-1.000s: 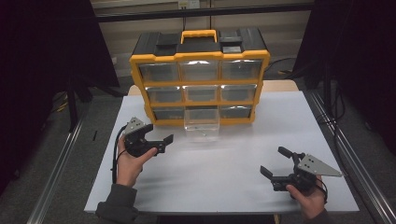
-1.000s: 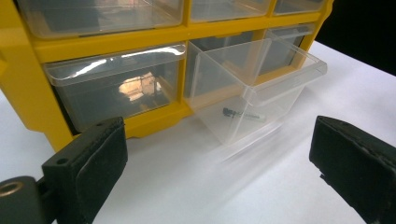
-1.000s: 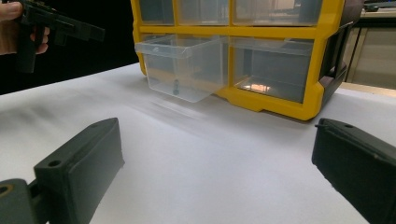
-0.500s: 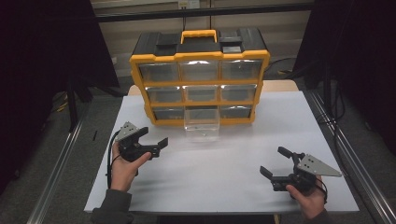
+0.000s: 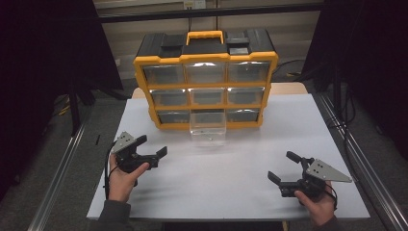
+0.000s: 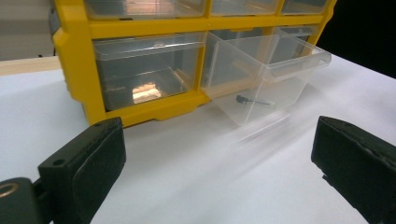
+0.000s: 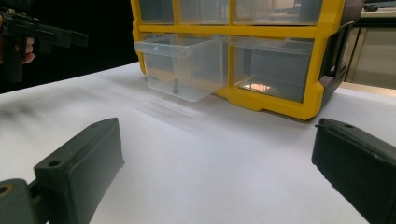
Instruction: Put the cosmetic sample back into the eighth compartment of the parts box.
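1. High view: a yellow and black drawer cabinet (image 5: 206,79) stands at the far side of the white surface (image 5: 231,163). Its bottom middle drawer (image 5: 208,129) is pulled out toward me. My left gripper (image 5: 153,146) hovers near the surface's left edge, jaws spread apart with nothing between them. My right gripper (image 5: 285,166) sits near the front right corner, jaws likewise apart and empty. Both are well apart from the cabinet.

2. Left gripper view: between my two parted jaws I see the pulled-out clear drawer (image 6: 266,79) with a small dark screw (image 6: 252,100) lying on its bottom.

3. Right gripper view: my jaws stand wide, framing bare surface. Beyond, the open drawer (image 7: 182,65) holds a small dark item, too small to identify. My left gripper (image 7: 70,36) appears at upper left.
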